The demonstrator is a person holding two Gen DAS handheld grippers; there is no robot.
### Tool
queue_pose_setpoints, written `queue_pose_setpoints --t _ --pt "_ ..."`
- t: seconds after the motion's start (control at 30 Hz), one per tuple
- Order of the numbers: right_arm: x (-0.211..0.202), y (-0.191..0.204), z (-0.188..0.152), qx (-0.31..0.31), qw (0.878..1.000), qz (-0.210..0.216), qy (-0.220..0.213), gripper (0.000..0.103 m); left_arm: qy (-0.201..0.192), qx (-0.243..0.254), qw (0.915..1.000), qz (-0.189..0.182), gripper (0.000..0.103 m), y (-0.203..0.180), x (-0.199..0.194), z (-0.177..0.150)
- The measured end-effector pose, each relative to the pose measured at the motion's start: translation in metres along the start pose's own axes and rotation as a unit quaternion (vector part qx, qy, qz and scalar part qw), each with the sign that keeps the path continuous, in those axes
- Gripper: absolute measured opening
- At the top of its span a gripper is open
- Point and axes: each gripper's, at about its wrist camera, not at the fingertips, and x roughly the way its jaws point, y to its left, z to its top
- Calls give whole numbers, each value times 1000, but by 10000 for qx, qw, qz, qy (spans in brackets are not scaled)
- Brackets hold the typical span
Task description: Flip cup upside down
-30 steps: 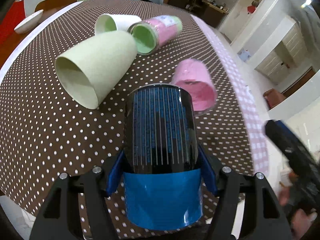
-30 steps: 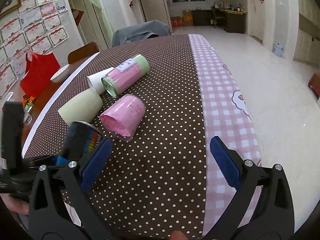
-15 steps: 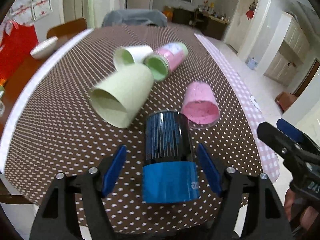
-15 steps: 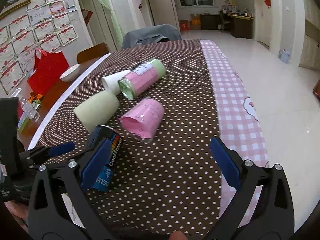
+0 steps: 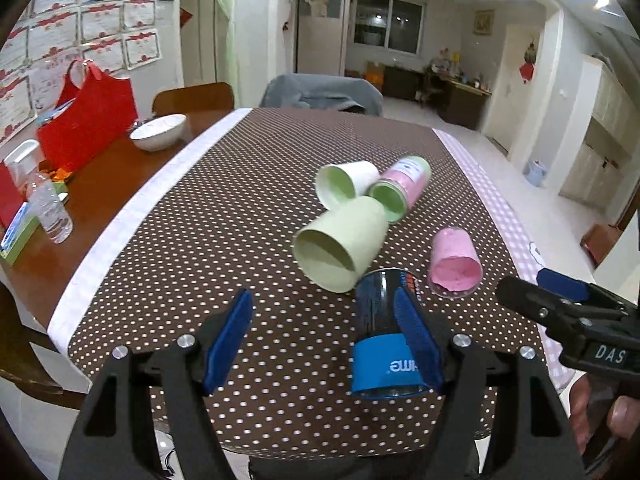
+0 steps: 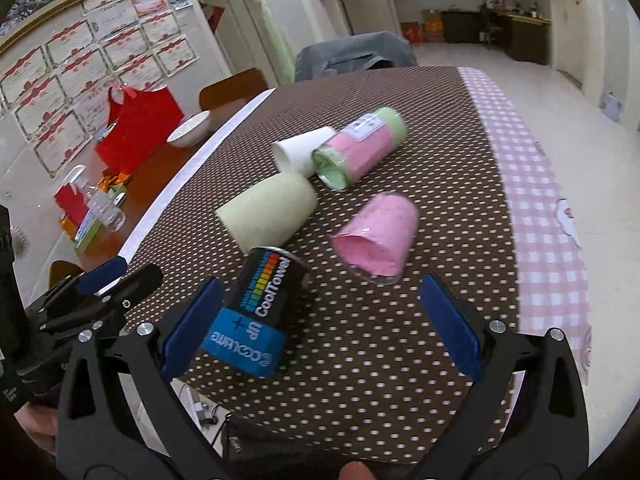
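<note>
On the dotted tablecloth (image 5: 192, 240), near edge:
Change: a second earlier the left gripper (image 5: 326, 334) clasped the blue-black cup (image 5: 384, 340); its jaws had since spread and let go.
Cup now: on its side near the front edge, apparently not yet inverted.
Right gripper (image 6: 320, 330): jaws apart, empty.
Count: five lying containers, namely two pale green, one white, one pink, one pink-and-green; one bowl (image 5: 158, 132).

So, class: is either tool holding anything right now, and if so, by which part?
Nothing is held. The left tool and right tool are both open. The black and blue cylindrical cup lies on the dotted brown tablecloth.
</note>
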Motion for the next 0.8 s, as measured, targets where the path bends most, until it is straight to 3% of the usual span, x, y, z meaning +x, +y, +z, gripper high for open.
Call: queue_pose_setpoints --t 0.43,0.8 --pt "48 23 2 231 9945 428 929 97 -232 -80 9994 243 72 24 -5 -8" --pt "72 22 6 472 9883 411 1389 97 -254 -213 9988 348 72 43 0 -8"
